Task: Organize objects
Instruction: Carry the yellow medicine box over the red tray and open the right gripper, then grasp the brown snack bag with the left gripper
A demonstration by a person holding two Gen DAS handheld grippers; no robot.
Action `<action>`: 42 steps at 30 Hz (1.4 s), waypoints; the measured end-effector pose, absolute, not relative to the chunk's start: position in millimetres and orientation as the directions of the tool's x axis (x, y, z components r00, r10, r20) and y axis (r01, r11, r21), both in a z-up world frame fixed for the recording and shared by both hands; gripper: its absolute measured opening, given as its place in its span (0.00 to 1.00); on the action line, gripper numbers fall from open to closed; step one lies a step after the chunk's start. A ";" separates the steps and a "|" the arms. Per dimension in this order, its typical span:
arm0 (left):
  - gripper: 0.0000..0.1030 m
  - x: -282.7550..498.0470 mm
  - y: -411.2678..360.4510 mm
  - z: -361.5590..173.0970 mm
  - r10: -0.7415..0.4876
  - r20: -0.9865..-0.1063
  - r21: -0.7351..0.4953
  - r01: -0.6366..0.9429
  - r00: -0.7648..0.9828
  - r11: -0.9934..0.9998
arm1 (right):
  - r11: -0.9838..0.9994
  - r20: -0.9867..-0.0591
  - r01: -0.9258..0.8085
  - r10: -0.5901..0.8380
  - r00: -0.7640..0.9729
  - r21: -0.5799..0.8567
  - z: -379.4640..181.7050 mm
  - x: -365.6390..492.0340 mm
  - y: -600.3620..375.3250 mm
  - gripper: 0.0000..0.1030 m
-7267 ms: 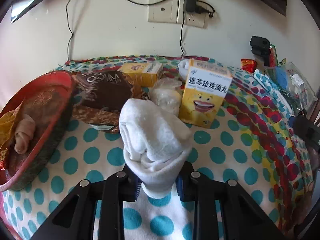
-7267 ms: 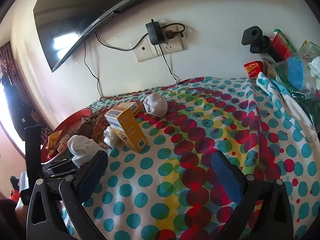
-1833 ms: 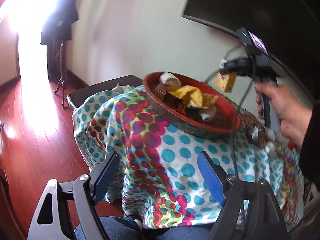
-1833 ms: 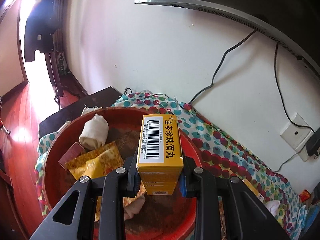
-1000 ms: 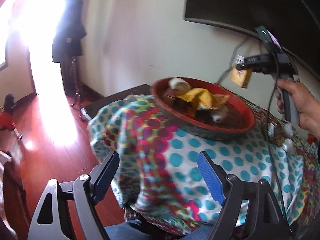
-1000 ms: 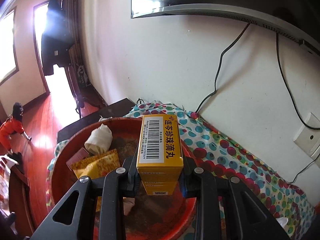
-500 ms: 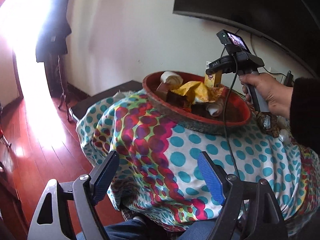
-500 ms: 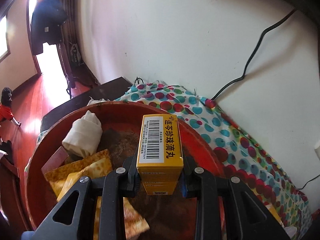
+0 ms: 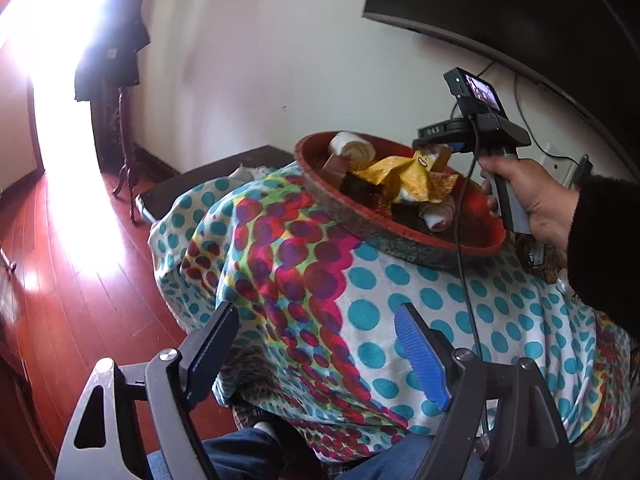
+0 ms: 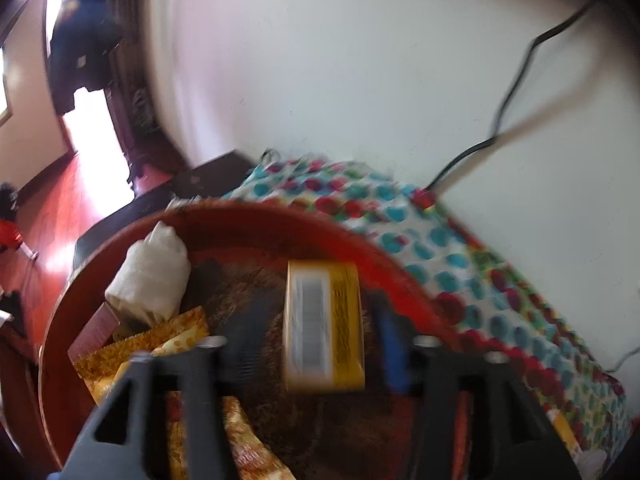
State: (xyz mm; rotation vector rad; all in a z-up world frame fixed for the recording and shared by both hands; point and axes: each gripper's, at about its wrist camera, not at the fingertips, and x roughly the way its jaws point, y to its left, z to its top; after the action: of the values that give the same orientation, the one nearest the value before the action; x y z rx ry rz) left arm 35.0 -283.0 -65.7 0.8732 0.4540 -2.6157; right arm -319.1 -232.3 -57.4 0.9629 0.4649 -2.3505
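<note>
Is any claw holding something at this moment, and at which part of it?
Nothing is held. The right claw is opening: the yellow box sits between its fingers with gaps on both sides, over the red bowl. The left claw is open, empty.

The yellow cardboard box (image 10: 323,326) lying in the red round tray (image 10: 280,216) carries a barcode label, but blur leaves its digits and black lettering unreadable. No other text is legible.

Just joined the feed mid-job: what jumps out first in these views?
The yellow box between the right gripper fingers, over the red bowl; the jaws are opening, gaps showing on both sides. The bowl already holds a rolled white sock and yellow wrappers. The left gripper hangs open and empty near the polka-dot cloth.
</note>
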 end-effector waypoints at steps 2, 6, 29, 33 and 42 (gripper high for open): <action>0.80 34.2 -279.7 -64.1 -0.234 -0.613 -0.172 0.417 -0.754 -0.892 | -0.805 -0.677 0.582 -0.366 -0.638 -0.113 -35.0 -311.8 -218.9 0.84; 0.80 32.6 -266.0 -63.8 -0.238 -0.607 -0.128 0.388 -0.759 -0.913 | -0.860 -0.567 0.480 -0.313 -0.762 -0.171 24.4 -287.2 -157.9 1.00; 0.80 -194.1 -36.2 -34.1 0.009 -0.679 0.026 -0.037 -0.734 -0.999 | -0.988 -0.647 -0.063 -0.045 -0.761 0.143 -94.8 -201.6 215.9 1.00; 0.80 -228.4 -29.3 -46.0 -0.005 -0.711 -0.005 0.013 -0.703 -1.000 | -0.983 -0.668 -0.068 -0.065 -0.741 0.171 -102.2 -204.2 218.7 1.00; 0.80 -277.6 -30.6 -68.1 -0.001 -0.749 -0.083 0.095 -0.662 -0.992 | -0.990 -0.689 -0.037 -0.065 -0.722 0.132 -100.2 -214.0 208.5 1.00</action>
State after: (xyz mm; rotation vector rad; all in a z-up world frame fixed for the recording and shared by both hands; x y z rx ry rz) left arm -277.6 -30.6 -68.1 1.2672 0.1780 -2.8115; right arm -214.0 208.5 -100.2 1.1654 -0.2143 -2.8935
